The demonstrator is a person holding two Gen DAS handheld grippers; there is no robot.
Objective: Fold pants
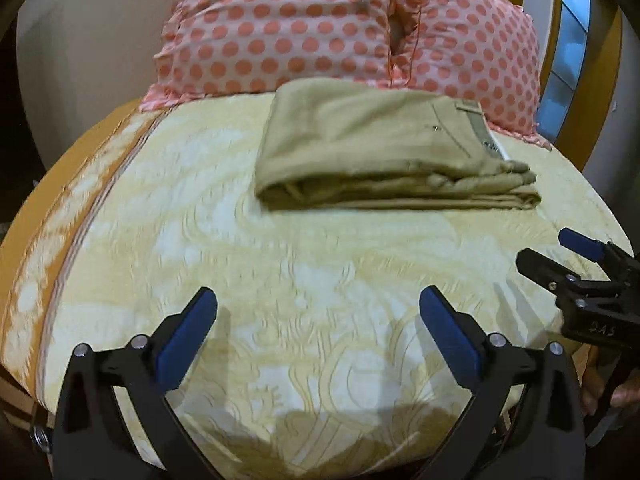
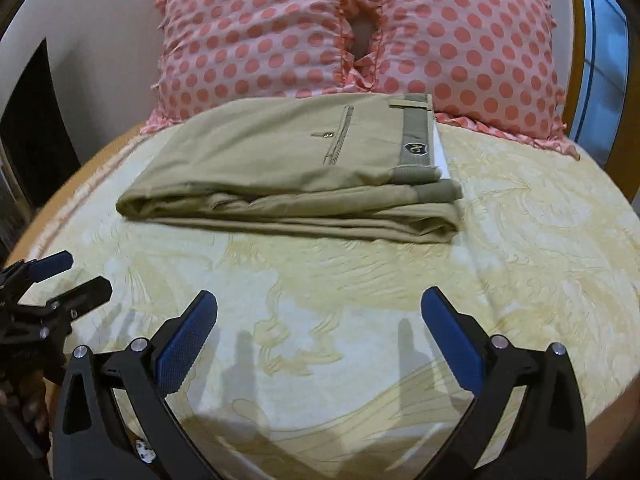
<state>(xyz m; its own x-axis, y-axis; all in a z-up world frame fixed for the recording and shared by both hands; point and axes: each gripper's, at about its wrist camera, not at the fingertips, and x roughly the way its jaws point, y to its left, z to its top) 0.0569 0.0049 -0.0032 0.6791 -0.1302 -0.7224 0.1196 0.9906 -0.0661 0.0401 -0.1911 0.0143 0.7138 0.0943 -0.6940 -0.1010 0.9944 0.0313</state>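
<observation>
- The left gripper (image 1: pixel 318 312) has its two blue-padded fingers (image 1: pixel 188 340) spread wide apart with nothing between them; they hang above the bare bedspread, pointing toward the head of the bed.
- The right gripper (image 2: pixel 319 314) is the same: both blue pads (image 2: pixel 450 338) are splayed open, empty, above the sheet and aimed at the pillows.
- Each gripper shows in the other's camera, low at the side: the right one sits at the right edge of the left wrist view (image 1: pixel 560 256), the left one at the left edge of the right wrist view (image 2: pixel 74 276). Both are well short of the pants, and in these side views too the fingers stand apart.
- Part of a hand (image 1: pixel 612 392) holding the right gripper's handle shows at the lower right of the left view.
- Count: two grippers, one pair of pants, two pillows, one bed.
- The pants (image 2: pixel 288 168) are khaki, folded into a flat rectangular stack of several layers. The folded edge is on the left and the waistband (image 2: pixel 416 140), with a small dark badge, is on the right. A welt pocket faces up, and a white tag peeks out by the waistband.
- The pants lie on the yellow, leaf-patterned bedspread (image 2: pixel 340 360), toward the head of the bed, just in front of the pillows.
- The two pillows (image 2: pixel 260 40) are pink with coral dots, side by side behind the pants.
</observation>
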